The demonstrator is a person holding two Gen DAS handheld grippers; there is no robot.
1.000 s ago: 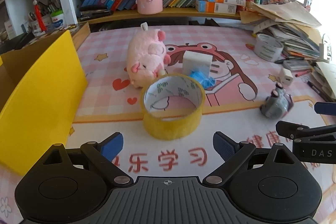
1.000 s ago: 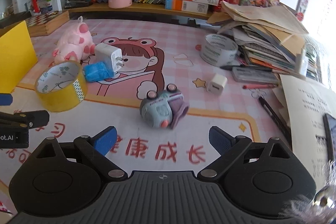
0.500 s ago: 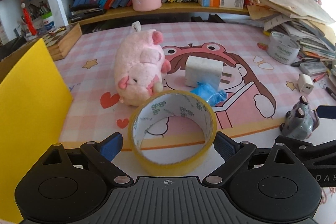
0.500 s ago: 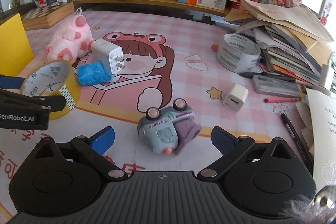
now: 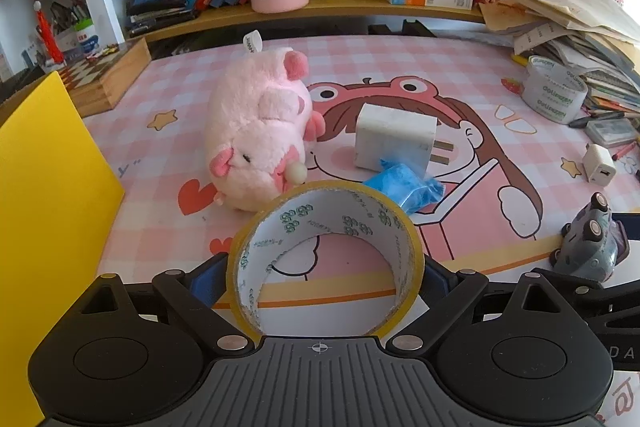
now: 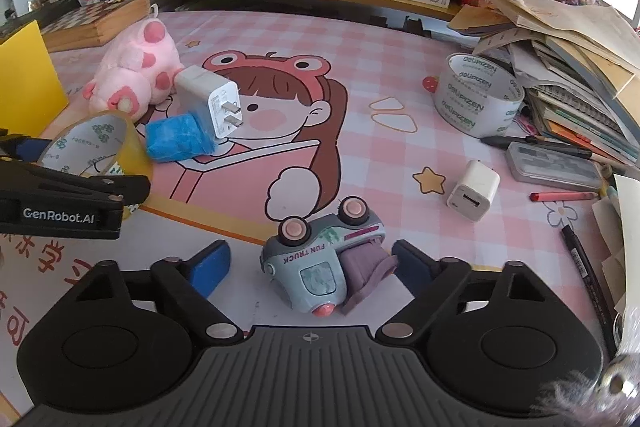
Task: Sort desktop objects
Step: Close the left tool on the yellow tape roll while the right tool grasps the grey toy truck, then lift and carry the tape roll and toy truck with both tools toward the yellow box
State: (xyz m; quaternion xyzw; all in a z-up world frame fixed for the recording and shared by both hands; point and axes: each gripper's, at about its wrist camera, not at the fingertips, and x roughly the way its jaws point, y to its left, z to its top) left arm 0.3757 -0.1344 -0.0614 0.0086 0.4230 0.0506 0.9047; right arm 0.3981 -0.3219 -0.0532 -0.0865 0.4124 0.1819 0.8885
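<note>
Now yellow tape roll (image 5: 326,251) between left gripper (image 5: 324,277) fingers.

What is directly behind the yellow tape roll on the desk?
Behind the yellow tape roll lie a pink plush pig and a crumpled blue packet. The roll's rim covers the packet's near edge.
</note>
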